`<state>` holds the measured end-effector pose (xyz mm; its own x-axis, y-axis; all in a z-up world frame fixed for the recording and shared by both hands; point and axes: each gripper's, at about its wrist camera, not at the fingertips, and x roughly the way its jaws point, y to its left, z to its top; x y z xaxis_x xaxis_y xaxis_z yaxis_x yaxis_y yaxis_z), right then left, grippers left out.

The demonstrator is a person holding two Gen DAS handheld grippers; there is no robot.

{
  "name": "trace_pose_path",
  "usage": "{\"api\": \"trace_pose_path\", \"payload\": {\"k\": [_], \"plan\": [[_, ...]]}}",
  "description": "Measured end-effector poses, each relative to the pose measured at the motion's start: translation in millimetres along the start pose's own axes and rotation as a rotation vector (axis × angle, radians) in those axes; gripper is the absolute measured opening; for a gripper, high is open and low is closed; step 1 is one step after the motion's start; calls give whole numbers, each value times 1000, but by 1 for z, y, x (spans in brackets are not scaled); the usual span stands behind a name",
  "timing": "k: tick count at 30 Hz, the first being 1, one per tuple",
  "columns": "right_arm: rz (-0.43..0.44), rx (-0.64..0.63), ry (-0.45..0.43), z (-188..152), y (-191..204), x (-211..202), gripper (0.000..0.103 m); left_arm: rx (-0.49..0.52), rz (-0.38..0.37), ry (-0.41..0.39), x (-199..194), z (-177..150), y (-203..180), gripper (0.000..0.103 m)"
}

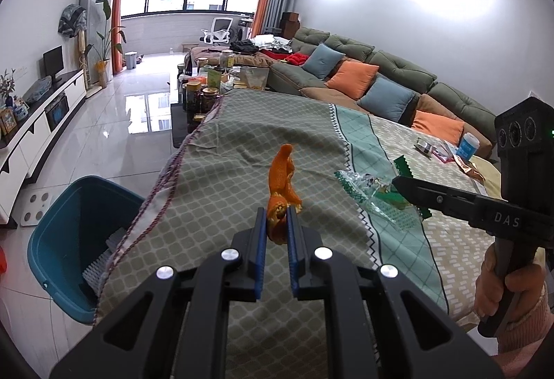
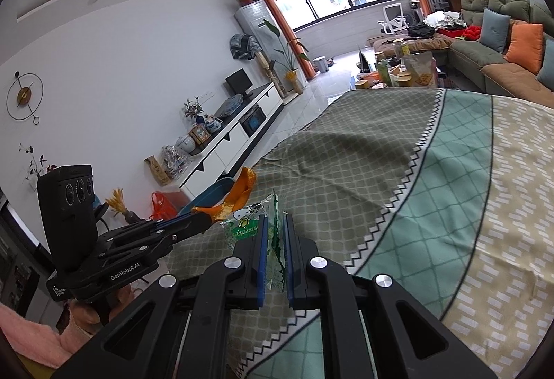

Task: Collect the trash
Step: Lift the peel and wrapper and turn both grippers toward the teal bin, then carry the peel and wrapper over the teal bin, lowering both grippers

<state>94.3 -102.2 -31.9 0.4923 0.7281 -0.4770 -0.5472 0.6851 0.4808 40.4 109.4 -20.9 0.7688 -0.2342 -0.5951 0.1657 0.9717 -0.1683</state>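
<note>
Left wrist view, left tool (image 1: 277, 221) clamping orange peel (image 1: 282, 185), right tool (image 2: 275, 240) pinching green wrapper (image 2: 249, 223)

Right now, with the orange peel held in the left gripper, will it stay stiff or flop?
The orange peel stands up curled above the left gripper, so it is probably fairly stiff and light. Its thin, twisted strips look easy to tear, perhaps.
</note>
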Motion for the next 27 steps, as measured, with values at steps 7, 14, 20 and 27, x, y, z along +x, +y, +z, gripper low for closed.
{"api": "trace_pose_path", "payload": {"k": [7,14,20,27], "plan": [[23,-15,16,2,8,10,9,-17,16,-6,-5,-1,11,12],[47,-17,30,4,13,19,9,-30,29,-9,-8,-2,18,12],[63,-21,39,7,18,26,9,-39,42,-14,-10,-3,22,12],[80,-29,51,10,24,36,9,-52,54,-19,-13,-3,29,12]]}}
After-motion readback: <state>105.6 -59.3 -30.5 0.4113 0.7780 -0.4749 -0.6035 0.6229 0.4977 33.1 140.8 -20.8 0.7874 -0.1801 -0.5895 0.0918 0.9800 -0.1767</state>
